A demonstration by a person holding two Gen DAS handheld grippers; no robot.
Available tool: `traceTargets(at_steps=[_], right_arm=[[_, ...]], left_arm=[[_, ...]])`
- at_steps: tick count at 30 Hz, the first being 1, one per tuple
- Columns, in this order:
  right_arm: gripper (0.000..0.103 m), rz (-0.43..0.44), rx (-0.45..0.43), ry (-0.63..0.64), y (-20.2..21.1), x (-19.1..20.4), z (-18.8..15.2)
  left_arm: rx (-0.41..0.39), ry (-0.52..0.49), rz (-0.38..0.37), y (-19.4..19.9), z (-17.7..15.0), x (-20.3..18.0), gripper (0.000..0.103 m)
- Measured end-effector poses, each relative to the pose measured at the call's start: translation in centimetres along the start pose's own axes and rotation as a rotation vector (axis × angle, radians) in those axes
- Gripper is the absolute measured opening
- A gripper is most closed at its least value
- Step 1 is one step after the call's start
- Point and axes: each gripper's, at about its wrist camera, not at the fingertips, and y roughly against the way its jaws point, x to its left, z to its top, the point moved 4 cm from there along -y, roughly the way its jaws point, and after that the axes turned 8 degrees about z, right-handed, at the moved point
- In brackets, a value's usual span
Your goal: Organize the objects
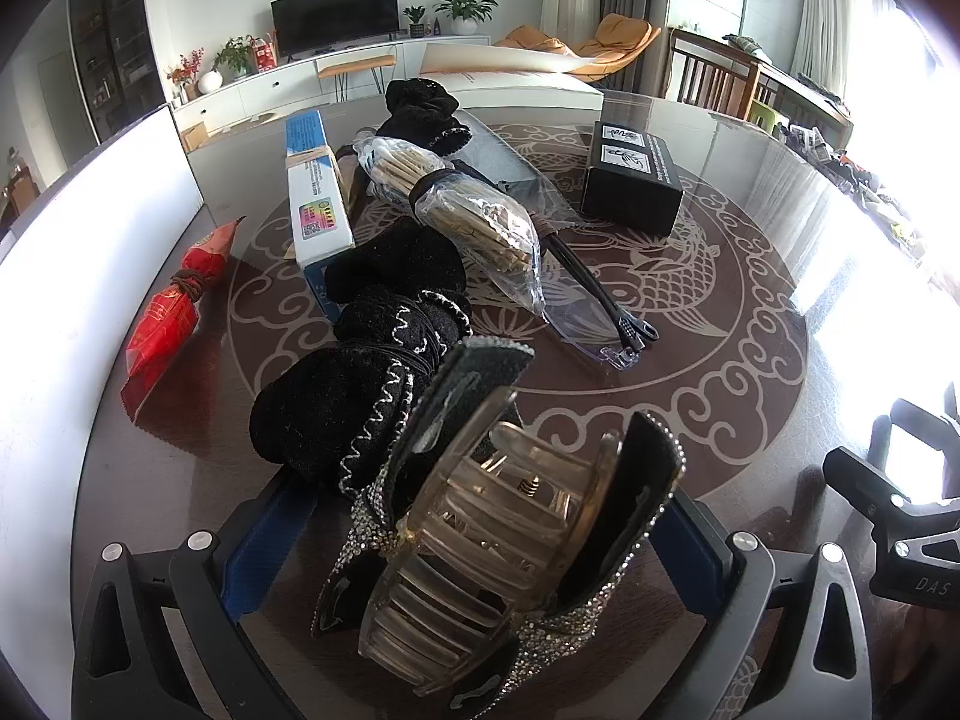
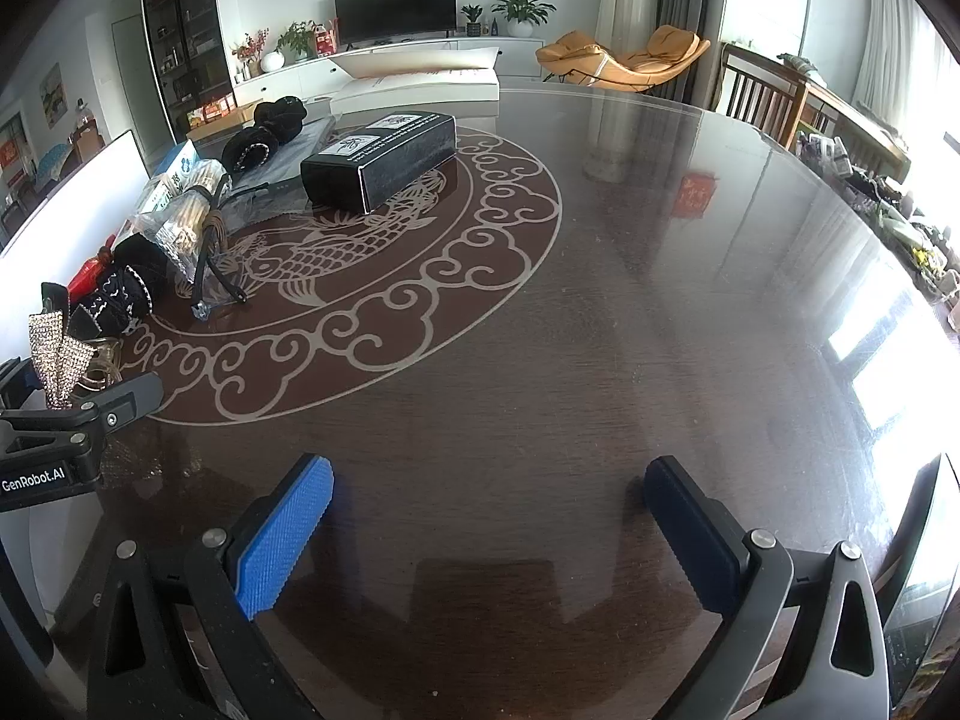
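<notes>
The left claw is closed on a large clear hair clip trimmed with a black rhinestone bow, its blue pads pressing the clip from both sides, just above the glossy dark surface. Just beyond the clip lies a black bundled sock, then a bag of wooden sticks, a blue and white box, a red packet to the left, a black pen in a clear sleeve and a black box farther right. The right claw hovers with fingers spread wide and nothing between them, over bare surface well apart from the row.

The clip appears to be mid-placement at the near end of the row. The next move likely calls for setting it down beside the sock, then easing the pads apart without nudging the neighbours.
</notes>
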Motion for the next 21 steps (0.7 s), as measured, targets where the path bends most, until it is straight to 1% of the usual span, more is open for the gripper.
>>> traceTargets(at_steps=[21], right_arm=[[0.103,0.003,0.002,0.007,0.15,-0.17,0.30]], left_arm=[[0.000,0.001,0.000,-0.03,-0.05,-0.04,0.103]])
